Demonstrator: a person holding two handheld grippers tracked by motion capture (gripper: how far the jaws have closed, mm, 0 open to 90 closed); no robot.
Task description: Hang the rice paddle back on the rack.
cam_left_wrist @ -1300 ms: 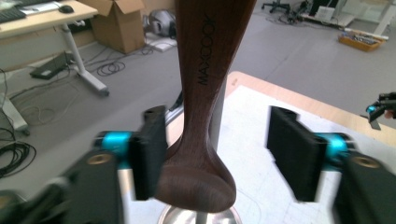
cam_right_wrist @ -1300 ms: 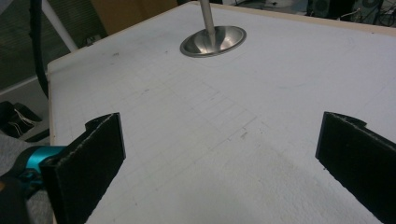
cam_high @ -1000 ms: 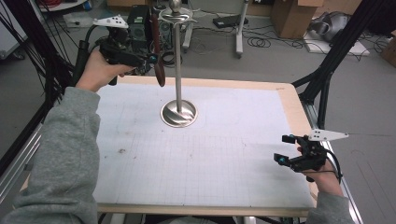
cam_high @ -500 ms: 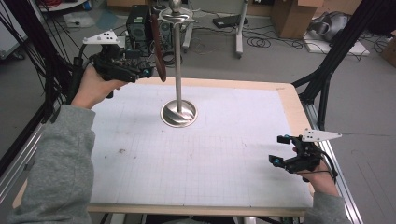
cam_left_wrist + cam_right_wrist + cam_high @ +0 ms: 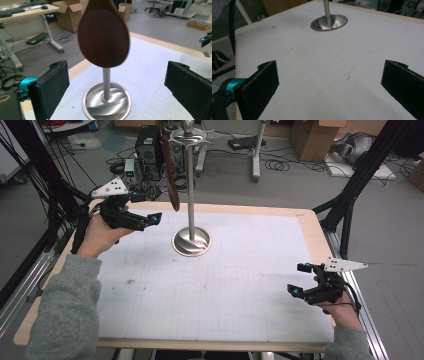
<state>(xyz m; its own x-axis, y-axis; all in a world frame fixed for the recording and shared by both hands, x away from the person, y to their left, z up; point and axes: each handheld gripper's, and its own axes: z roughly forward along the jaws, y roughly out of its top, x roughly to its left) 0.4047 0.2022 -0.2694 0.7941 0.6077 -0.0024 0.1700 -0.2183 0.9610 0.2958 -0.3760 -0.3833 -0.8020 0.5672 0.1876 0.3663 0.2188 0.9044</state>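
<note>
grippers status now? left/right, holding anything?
Left gripper: open, empty, jaws just opened, facing the hanging wooden spoon.
Right gripper: open, empty, above the table.

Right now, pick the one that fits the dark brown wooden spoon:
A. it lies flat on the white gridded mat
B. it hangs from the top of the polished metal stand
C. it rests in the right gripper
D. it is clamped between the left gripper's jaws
B: the dark brown wooden spoon hangs bowl-down beside the pole of the polished metal stand, clear of the mat, and the left gripper has its jaws wide apart with the spoon bowl ahead of them, untouched.
</note>
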